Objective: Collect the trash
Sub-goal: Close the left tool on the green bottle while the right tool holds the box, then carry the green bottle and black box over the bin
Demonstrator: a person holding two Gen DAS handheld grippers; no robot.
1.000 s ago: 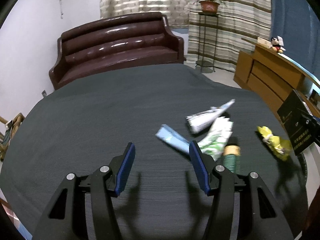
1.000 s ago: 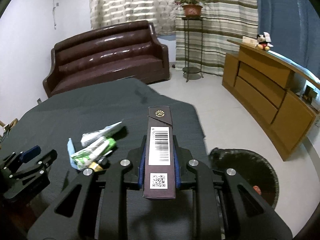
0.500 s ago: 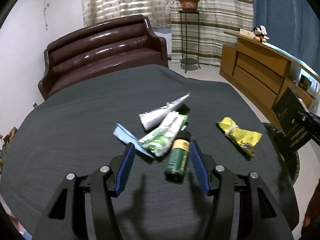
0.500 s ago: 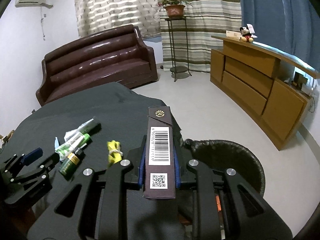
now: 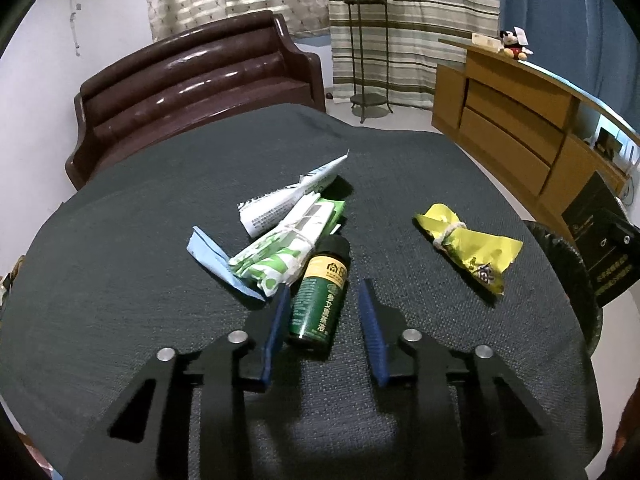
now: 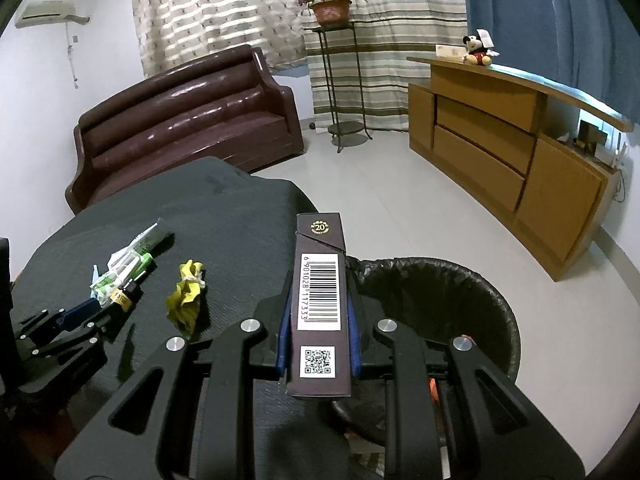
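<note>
Now the green bottle (image 5: 320, 292) lies on its side on the dark surface (image 5: 120, 280), cap end away from the camera, its base between the 2 blue pads of the left gripper (image 5: 324, 320). Those jaws have just been closing around it and now stand fairly narrow; the left pad looks about to touch the bottle's side while a gap shows on the right, so I judge it is not yet pinched. Lining up along the bottle's length lets the pads meet its round sides squarely.

Its cap lies against a green-and-white wrapper (image 5: 288, 244), with a white tube (image 5: 288, 200) and a blue scrap (image 5: 208, 252) in the same heap, so a careless close could catch the wrapper too. A yellow wrapper (image 5: 468, 248) lies apart, nearer the surface's edge.

Meanwhile the right gripper (image 6: 318, 312) is clamped on a dark barcoded box (image 6: 320, 300), held lengthwise and pointing toward the black-lined trash bin (image 6: 460, 292) just beside the surface, probably ready to be dropped in.
</note>
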